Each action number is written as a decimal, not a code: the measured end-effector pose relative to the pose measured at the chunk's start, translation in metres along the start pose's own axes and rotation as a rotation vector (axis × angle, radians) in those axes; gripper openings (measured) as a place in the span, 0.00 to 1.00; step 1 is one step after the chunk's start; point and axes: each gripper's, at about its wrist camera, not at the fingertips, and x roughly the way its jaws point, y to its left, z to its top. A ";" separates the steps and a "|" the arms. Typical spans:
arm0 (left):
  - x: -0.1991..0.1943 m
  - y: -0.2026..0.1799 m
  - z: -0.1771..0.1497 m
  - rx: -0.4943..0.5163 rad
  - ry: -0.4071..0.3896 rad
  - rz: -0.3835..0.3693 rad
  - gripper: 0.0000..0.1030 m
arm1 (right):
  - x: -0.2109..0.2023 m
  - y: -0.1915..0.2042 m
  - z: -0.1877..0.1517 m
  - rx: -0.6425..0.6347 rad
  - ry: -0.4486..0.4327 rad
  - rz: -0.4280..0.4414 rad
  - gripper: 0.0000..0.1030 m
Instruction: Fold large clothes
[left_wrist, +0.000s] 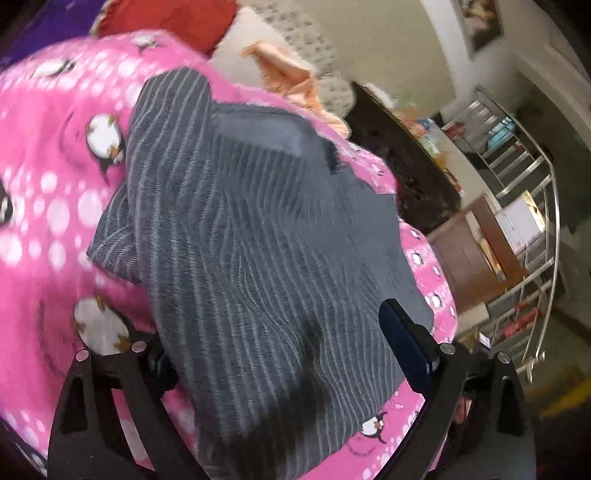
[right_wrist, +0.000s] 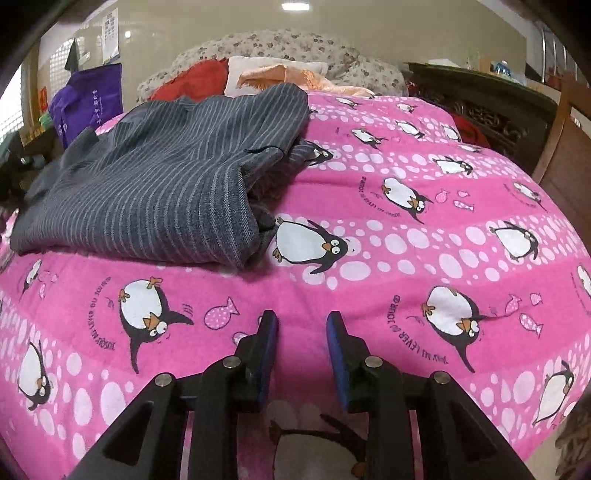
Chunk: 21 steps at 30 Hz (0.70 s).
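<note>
A dark grey pinstriped garment (left_wrist: 240, 221) lies folded over in a thick bundle on a pink penguin-print blanket (left_wrist: 48, 155). My left gripper (left_wrist: 277, 332) hangs over its near end with the jaws wide apart. The cloth runs between the fingers and partly covers the left fingertip; the pads do not press on it. In the right wrist view the same garment (right_wrist: 159, 184) sits at the left rear of the blanket (right_wrist: 406, 258). My right gripper (right_wrist: 303, 318) is low over bare blanket in front of it, jaws narrowly open with nothing between them.
Behind the blanket lie a red cloth (right_wrist: 192, 81), a peach cloth (right_wrist: 288, 77) and floral bedding (right_wrist: 295, 44). A purple bag (right_wrist: 88, 103) hangs at the left. Dark carved wooden furniture (right_wrist: 487, 107) and a metal railing (left_wrist: 524, 192) stand to the right.
</note>
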 end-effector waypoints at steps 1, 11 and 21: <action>0.002 0.004 0.002 -0.003 0.004 0.040 0.91 | 0.001 0.001 0.000 -0.009 -0.003 -0.008 0.27; 0.040 -0.007 0.016 0.144 0.176 0.159 0.83 | 0.002 0.008 0.000 -0.068 -0.016 -0.079 0.31; 0.028 -0.025 0.006 0.033 0.024 0.386 0.13 | 0.003 0.000 0.001 -0.032 -0.009 -0.072 0.40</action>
